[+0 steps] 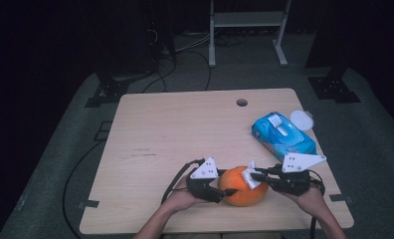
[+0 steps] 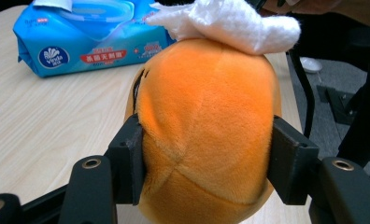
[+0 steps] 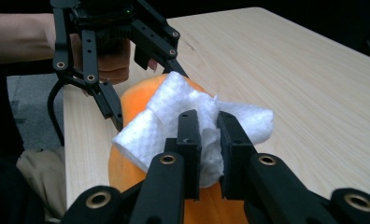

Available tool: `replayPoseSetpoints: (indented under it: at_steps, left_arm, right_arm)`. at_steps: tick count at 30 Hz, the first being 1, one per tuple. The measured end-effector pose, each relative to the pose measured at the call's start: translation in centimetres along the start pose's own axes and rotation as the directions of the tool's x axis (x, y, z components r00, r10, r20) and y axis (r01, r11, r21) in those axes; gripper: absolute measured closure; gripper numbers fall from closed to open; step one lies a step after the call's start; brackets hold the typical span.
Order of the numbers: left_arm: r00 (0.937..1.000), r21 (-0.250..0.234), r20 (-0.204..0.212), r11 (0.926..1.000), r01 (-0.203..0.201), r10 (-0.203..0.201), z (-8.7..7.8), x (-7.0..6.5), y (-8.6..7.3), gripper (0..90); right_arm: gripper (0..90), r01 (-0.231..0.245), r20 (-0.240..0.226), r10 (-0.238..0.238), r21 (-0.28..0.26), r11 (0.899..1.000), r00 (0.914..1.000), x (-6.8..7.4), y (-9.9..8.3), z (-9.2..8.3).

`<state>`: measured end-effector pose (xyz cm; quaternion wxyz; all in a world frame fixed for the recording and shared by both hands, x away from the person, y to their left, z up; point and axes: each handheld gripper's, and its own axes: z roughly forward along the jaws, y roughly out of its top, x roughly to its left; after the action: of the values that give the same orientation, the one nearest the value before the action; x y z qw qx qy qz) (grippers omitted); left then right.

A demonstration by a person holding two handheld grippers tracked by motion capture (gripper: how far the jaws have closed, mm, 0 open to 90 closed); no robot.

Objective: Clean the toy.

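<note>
High view: orange plush toy (image 1: 242, 187) sits at the table's (image 1: 185, 129) near edge between both grippers; left gripper view: left gripper (image 2: 206, 154) clamps the toy's flanks, which may squirm loose; right gripper view: right gripper (image 3: 210, 140) pinches a white wipe (image 3: 174, 116) that may slip off.

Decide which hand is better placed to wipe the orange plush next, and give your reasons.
Right. The right gripper is shut on the wipe, which already rests on the plush. The left gripper is clamped on the plush's sides, steadying it, so it probably shouldn't let go.
</note>
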<state>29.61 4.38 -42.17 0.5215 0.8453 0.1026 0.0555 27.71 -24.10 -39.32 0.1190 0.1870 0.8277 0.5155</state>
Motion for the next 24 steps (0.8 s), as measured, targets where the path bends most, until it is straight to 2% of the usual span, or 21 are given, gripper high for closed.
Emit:
replayPoseSetpoints:
  at_steps: [3, 5, 7, 10, 12, 15, 17, 19, 20, 22, 24]
  left_arm:
    - [1.0000, -0.037, 0.000, 0.9993, 0.010, -0.010, -1.4, 0.4, 0.9, 39.5]
    - [0.9999, -0.060, -0.012, 0.9981, 0.011, -0.012, -2.5, 0.5, 1.3, 39.5]
    - [0.9996, -0.059, -0.026, 0.9983, 0.003, -0.005, -3.2, 0.5, 1.6, 39.5]
    - [0.9994, -0.042, -0.033, 0.9991, 0.004, -0.006, -3.7, 0.6, 1.6, 39.4]
    - [0.9994, -0.024, -0.035, 0.9997, 0.002, -0.002, -3.6, 0.7, 1.5, 39.1]
    - [0.9990, 0.029, -0.043, 0.9995, 0.012, -0.011, -3.0, 0.8, 1.3, 36.7]
    - [0.9982, 0.066, -0.060, 0.9978, -0.004, 0.008, -2.5, 0.6, 1.3, 32.9]
    - [0.9969, 0.070, -0.078, 0.9975, 0.004, 0.001, -1.7, 0.3, 1.4, 28.8]
    - [0.9964, 0.071, -0.084, 0.9975, 0.006, 0.000, -1.5, 0.3, 1.5, 26.7]
    - [0.9942, 0.058, -0.107, 0.9981, 0.021, -0.014, -1.3, 0.3, 1.4, 23.5]
    - [0.9934, 0.041, -0.110, 0.9985, 0.036, -0.032, -1.1, 0.4, 1.2, 20.5]
  right_arm:
    - [80.1, 0.036, 0.031, -0.036, -0.015, 0.999, 0.9989, 0.8, 0.9, 0.3]
    - [80.2, 0.027, 0.031, -0.025, -0.056, 0.998, 0.9992, 0.9, 1.4, 0.5]
    - [80.2, 0.014, 0.023, -0.012, -0.081, 0.997, 0.9997, 0.8, 1.7, 0.7]
    - [80.1, 0.002, 0.015, -0.001, -0.083, 0.997, 0.9999, 0.7, 1.8, 1.4]
    - [80.1, -0.007, 0.016, 0.008, -0.068, 0.998, 0.9998, 0.6, 1.5, 1.9]
    - [80.1, -0.016, 0.014, 0.017, -0.037, 0.999, 0.9998, 0.5, 0.9, 2.5]
    - [80.1, -0.009, 0.023, 0.009, -0.017, 1.000, 0.9997, 0.8, 1.0, 2.9]
    - [80.1, 0.002, 0.005, -0.002, -0.033, 0.999, 1.0000, 1.4, 1.4, 3.2]
    - [80.1, 0.023, 0.001, -0.023, -0.039, 0.999, 0.9997, 2.0, 1.8, 3.4]
    - [80.1, 0.055, 0.013, -0.055, -0.034, 0.998, 0.9984, 2.5, 2.2, 3.4]
    - [80.1, 0.060, 0.030, -0.059, -0.027, 0.998, 0.9978, 2.3, 2.0, 3.2]
